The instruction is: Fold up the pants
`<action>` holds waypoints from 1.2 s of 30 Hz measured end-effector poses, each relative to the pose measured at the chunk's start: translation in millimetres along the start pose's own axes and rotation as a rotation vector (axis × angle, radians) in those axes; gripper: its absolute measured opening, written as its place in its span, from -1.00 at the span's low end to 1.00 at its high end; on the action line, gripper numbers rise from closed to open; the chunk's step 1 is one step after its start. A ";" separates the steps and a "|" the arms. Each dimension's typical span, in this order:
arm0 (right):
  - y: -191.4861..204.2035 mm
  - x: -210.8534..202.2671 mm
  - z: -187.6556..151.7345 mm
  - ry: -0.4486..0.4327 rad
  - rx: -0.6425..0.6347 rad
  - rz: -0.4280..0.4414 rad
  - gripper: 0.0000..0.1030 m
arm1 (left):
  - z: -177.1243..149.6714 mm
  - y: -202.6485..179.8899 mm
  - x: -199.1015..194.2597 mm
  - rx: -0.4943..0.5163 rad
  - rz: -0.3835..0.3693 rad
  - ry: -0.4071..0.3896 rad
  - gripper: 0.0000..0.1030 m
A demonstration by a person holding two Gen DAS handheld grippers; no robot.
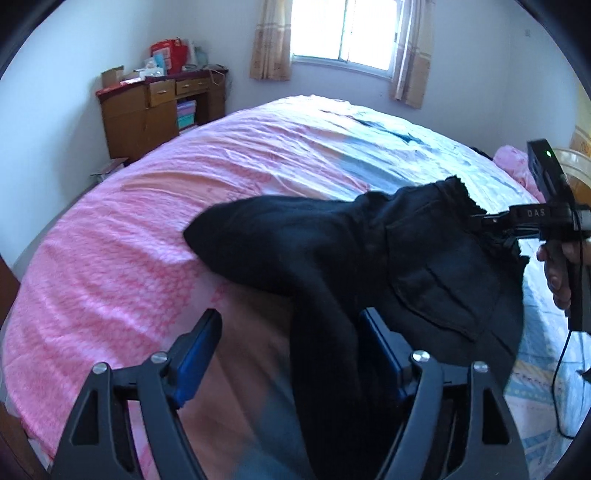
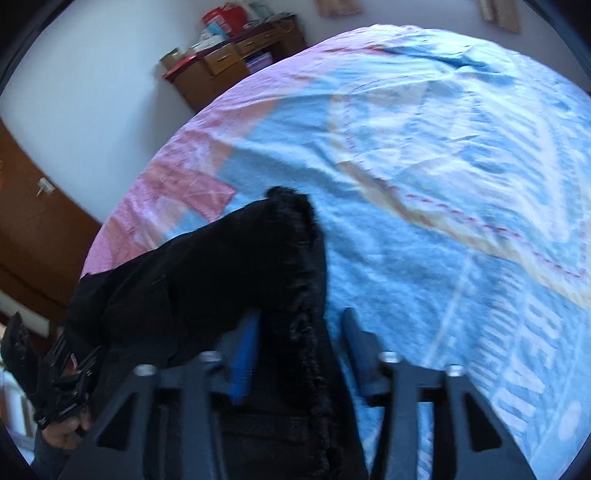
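Black pants point(image 1: 369, 251) hang in the air above the bed, stretched between both grippers; one end rests on the pink sheet. My left gripper point(image 1: 291, 339) has its fingers wide apart, with dark cloth draped between them and over the right finger point(image 1: 384, 347). My right gripper point(image 2: 299, 339) has a frayed edge of the pants point(image 2: 258, 266) lying between its spread fingers. In the left wrist view the right gripper point(image 1: 491, 221) shows at the right edge, at the pants' frayed waist edge. The left gripper point(image 2: 70, 373) shows at the lower left of the right wrist view.
A bed with a pink and blue sheet point(image 1: 155, 221) fills both views point(image 2: 443, 184). A wooden desk point(image 1: 162, 107) with boxes stands against the far wall left of a curtained window point(image 1: 343, 33). A wooden door point(image 2: 33, 229) is at the left.
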State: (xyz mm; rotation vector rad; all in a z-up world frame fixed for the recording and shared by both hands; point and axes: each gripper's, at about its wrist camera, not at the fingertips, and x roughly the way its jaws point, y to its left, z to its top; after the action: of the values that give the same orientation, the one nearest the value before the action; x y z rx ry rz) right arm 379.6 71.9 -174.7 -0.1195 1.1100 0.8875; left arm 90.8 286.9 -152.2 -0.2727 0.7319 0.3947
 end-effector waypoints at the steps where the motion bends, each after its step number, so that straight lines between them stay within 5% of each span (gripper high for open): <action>1: 1.4 -9.6 -2.9 -0.025 -0.007 -0.019 0.05 | -1.1 -1.9 -9.2 0.008 0.004 -0.015 0.56; 4: 7.8 -37.8 -12.8 -0.095 -0.049 -0.131 0.05 | -4.6 -8.1 -33.8 0.026 0.007 -0.041 0.58; 23: 68.6 -184.3 -181.1 -0.317 -0.054 -0.180 0.14 | -28.0 -68.2 -155.4 0.090 -0.083 -0.188 0.81; 36: 87.8 -226.8 -217.2 -0.404 -0.060 -0.214 0.15 | -36.2 -90.4 -174.1 0.121 -0.125 -0.215 0.82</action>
State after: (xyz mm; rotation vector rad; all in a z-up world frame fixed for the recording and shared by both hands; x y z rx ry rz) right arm 129.0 -105.0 -64.1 -0.1008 0.6804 0.7133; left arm -8.6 148.7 -48.1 -0.1574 0.5229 0.2554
